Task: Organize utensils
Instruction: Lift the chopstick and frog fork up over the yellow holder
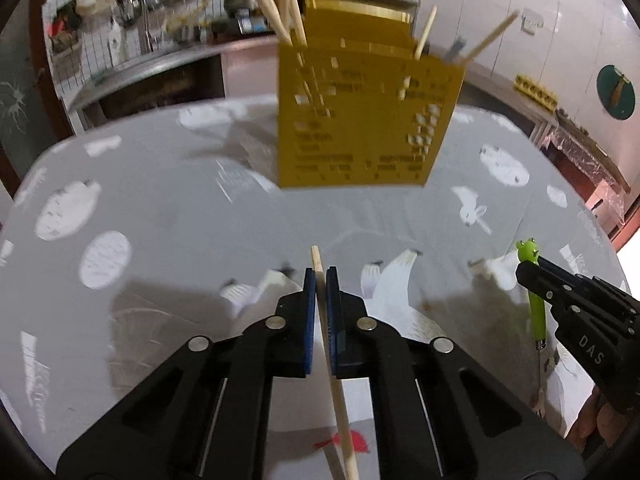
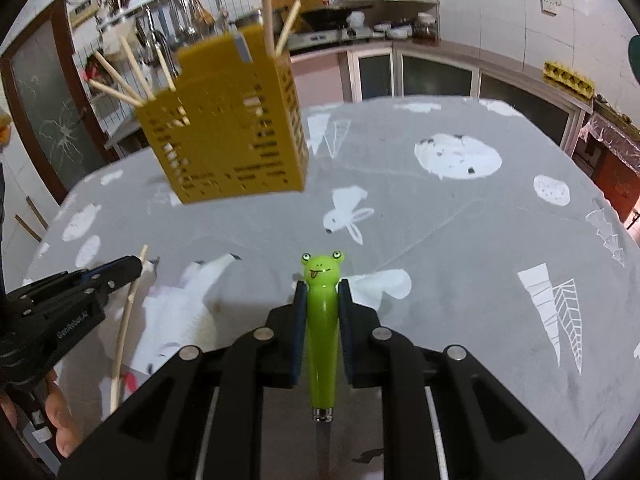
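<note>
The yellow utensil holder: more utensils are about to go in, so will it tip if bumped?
Possibly. The yellow utensil holder stands tall on a smallish base, and its perforated walls suggest light plastic. The chopsticks already inside lean outward, adding leverage.

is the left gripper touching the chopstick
Touching. The left wrist view shows the left gripper with both blue pads pressed against the chopstick, no gap.

bare grey tablecloth [image 2: 440, 240] ahead of both grippers, yellow utensil holder [image 2: 232, 128] upright beyond, chopsticks [image 1: 280, 12] splayed above its rim
</note>
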`<state>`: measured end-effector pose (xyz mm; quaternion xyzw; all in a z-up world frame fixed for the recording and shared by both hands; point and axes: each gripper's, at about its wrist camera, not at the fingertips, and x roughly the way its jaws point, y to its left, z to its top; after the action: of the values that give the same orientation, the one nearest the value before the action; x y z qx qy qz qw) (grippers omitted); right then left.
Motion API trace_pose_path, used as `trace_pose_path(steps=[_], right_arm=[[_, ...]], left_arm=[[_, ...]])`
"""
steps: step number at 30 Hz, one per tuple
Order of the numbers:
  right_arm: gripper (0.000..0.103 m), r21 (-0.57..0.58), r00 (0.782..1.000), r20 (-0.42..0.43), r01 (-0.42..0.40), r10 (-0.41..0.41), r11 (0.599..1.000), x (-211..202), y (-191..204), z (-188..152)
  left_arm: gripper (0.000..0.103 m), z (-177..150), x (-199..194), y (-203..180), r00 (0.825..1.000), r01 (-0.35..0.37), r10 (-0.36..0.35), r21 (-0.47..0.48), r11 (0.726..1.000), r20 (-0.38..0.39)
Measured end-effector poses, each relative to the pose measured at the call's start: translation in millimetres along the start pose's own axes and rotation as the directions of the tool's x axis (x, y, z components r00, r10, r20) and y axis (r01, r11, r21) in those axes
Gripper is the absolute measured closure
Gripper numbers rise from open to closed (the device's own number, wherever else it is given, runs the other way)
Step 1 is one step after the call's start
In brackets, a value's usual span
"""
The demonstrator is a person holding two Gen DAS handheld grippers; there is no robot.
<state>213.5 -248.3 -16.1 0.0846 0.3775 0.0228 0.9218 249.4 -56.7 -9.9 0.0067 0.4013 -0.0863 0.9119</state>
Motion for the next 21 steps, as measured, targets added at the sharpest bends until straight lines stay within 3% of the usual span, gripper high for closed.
trace_pose_path(steps=[7, 14, 21], right_arm=[[0.087, 0.022, 0.99, 0.137, -0.031, 0.027, 0.999, -31, -1, -3], [0.087, -0.028, 0.956, 0.293, -0.021, 0.028, 0.999, -64, 6, -10], [0.087, -0.063, 0.909, 0.415, -0.021, 0.045, 0.998, -92, 11, -13]], left_arm=[[0.099, 2, -51, 18, 0.985, -0.036, 0.036, -0.004, 0.999, 0.172], [0.099, -4, -90, 29, 0.934, -0.112, 0.11, -0.013, 0.994, 0.339], [0.099, -6, -112, 34, 0.903, -0.101, 0.106, -0.034, 0.994, 0.417]])
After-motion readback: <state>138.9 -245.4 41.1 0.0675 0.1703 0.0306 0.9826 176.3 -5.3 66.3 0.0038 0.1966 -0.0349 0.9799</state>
